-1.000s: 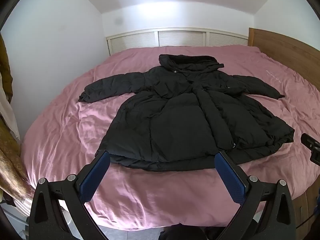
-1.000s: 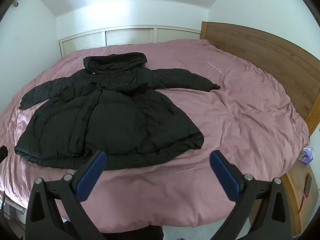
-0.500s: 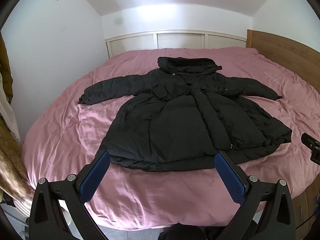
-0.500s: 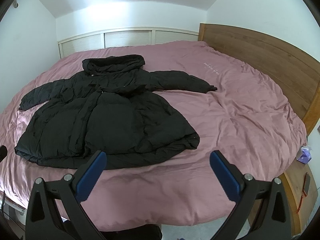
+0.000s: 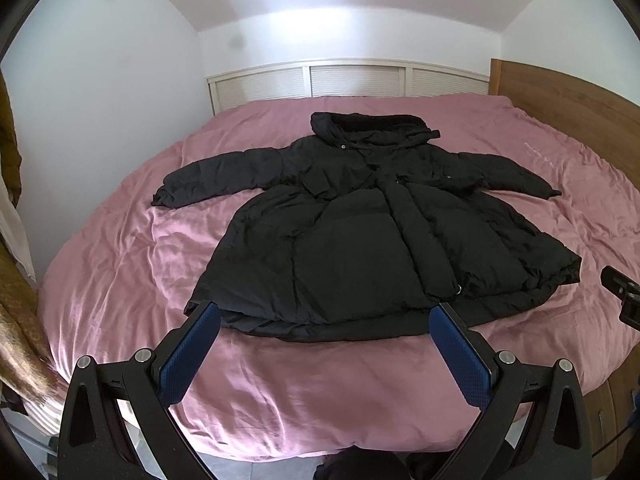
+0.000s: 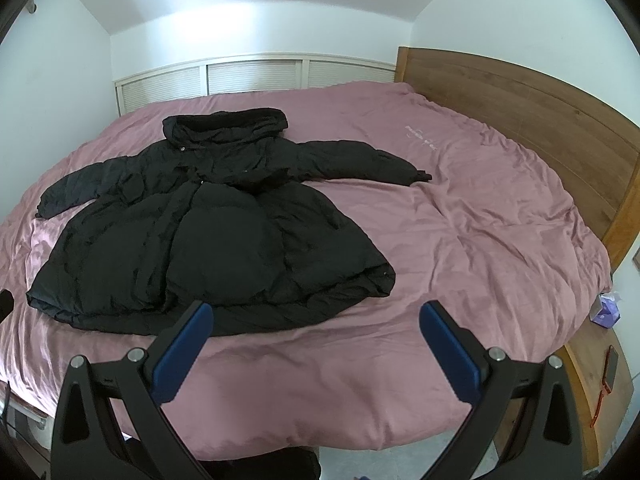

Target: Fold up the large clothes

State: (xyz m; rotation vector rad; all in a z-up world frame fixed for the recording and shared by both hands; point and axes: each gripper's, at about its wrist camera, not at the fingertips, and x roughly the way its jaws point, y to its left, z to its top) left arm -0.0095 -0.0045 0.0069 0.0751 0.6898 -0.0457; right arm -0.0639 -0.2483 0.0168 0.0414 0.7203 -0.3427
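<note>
1 coat (image 5: 360,240) sleeve tip partly indistinct

white writing on the bed cover (image 6: 421,139): too small to read | small purple thing (image 6: 607,309) by the bed: cannot tell what | brown cloth (image 5: 18,320): cut off at left edge

I count one coat (image 5: 360,240) with two sleeves, one bed (image 5: 320,392), one headboard (image 6: 520,120), and my two grippers: left (image 5: 324,316), right (image 6: 316,314).
</note>
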